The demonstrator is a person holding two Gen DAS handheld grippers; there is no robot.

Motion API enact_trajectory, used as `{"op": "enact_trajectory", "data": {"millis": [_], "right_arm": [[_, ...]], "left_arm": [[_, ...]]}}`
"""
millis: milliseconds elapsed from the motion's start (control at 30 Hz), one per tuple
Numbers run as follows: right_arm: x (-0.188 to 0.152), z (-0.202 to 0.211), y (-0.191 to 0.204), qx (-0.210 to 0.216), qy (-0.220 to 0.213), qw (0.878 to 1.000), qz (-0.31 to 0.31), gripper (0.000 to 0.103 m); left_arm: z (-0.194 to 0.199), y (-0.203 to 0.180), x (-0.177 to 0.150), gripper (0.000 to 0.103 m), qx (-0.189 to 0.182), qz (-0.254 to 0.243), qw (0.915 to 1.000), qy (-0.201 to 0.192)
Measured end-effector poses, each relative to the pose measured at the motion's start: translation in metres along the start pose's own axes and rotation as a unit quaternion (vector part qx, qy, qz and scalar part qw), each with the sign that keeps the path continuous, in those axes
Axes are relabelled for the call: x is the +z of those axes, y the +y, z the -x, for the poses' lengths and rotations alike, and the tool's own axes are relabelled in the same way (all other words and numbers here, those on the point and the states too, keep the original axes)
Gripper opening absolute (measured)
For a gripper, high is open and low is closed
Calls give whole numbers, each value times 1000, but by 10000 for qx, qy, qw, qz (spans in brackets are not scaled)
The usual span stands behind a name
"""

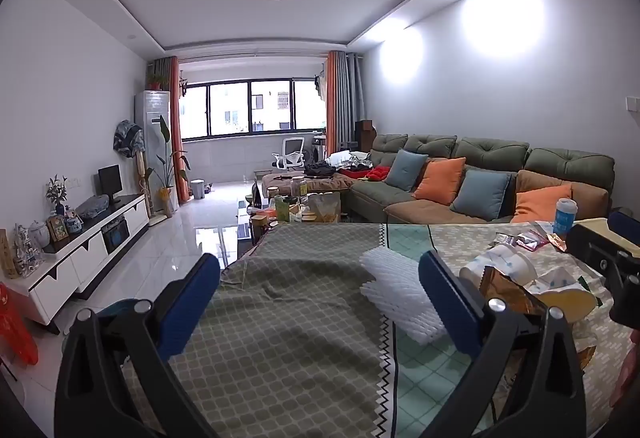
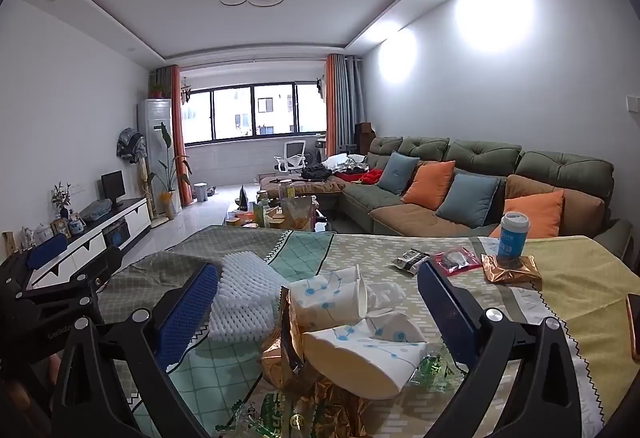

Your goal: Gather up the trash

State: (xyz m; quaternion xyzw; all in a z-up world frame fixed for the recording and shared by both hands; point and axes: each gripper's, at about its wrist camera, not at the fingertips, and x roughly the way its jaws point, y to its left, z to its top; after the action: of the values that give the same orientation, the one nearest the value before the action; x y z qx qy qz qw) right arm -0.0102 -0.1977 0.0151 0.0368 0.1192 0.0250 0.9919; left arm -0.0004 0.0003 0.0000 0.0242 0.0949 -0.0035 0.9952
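Note:
Trash lies on a table under a patterned cloth. My left gripper is open over bare cloth, and white foam netting lies by its right finger. My right gripper is open above crushed paper cups with blue dots and a gold foil wrapper. The foam netting sits just right of its left finger. Green wrappers lie near the front edge. Farther back lie a black packet, a red packet and a blue cup standing on gold foil. The left gripper shows at the left edge of the right wrist view.
A green sofa with orange and blue cushions stands behind the table on the right. A cluttered coffee table is beyond the far edge. A white TV cabinet lines the left wall across a glossy tiled floor.

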Motion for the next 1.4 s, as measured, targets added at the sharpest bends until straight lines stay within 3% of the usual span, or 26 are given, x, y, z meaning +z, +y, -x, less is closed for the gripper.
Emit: {"op": "enact_trajectory", "data": {"millis": [1400], "right_arm": [[-3,-2,-2,2,44,10000,23,99]], "left_arm": [[-4,1,-6,100,-50,39,9999,119]]}}
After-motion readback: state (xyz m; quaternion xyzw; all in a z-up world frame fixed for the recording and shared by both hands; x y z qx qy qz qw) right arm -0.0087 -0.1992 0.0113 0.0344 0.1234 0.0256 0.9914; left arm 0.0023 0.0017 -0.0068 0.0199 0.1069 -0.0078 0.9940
